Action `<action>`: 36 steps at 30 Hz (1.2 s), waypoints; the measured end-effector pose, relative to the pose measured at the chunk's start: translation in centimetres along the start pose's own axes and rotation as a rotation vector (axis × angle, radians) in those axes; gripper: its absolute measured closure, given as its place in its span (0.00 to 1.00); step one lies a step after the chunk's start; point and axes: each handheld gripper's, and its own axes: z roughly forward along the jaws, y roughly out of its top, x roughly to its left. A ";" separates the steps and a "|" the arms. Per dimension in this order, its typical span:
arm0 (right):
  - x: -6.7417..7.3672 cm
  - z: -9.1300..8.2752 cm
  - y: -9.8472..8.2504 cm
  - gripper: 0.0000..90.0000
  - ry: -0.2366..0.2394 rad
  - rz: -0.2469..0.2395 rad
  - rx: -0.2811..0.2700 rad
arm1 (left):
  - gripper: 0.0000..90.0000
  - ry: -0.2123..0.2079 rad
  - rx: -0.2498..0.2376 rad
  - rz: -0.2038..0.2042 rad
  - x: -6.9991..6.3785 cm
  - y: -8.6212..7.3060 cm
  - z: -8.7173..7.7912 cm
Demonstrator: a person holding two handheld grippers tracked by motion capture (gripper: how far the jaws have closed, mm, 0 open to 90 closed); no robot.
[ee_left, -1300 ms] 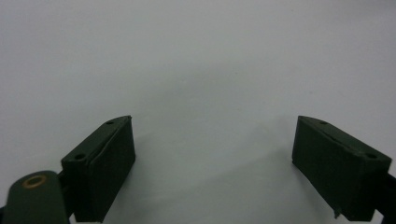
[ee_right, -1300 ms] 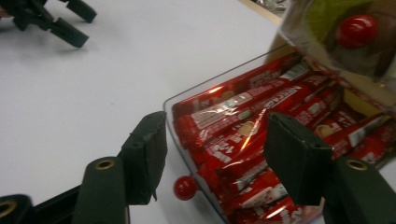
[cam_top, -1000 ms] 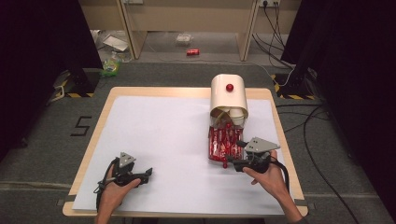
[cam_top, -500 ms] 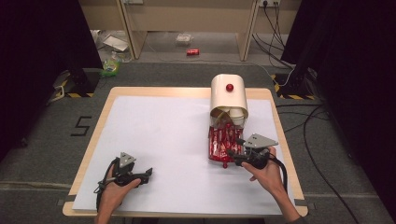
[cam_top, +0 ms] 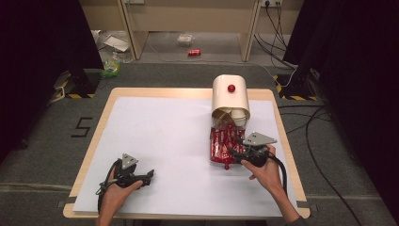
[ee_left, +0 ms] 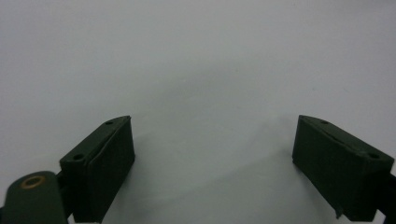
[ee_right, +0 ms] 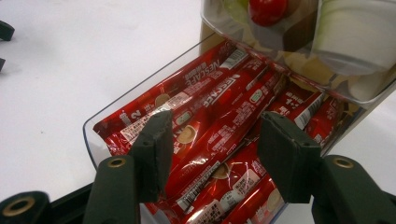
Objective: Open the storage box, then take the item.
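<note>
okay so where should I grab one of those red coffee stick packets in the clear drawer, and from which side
Grip a top red stick packet across its narrow width, near the middle, coming from above through the clear drawer's open top. The sticks lie flat, side by side along the drawer, so only their upper faces are free. The right hand-held gripper, whose jaws have just been closing, already straddles them that way, though contact is unclear.

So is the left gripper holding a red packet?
No, the left gripper stands open over the bare white table, with nothing between its jaws.
</note>
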 end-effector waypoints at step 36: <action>-0.2 2.6 0.3 0.55 -0.037 0.010 0.064 | 0.13 0.002 -0.001 0.003 0.0 0.0 0.0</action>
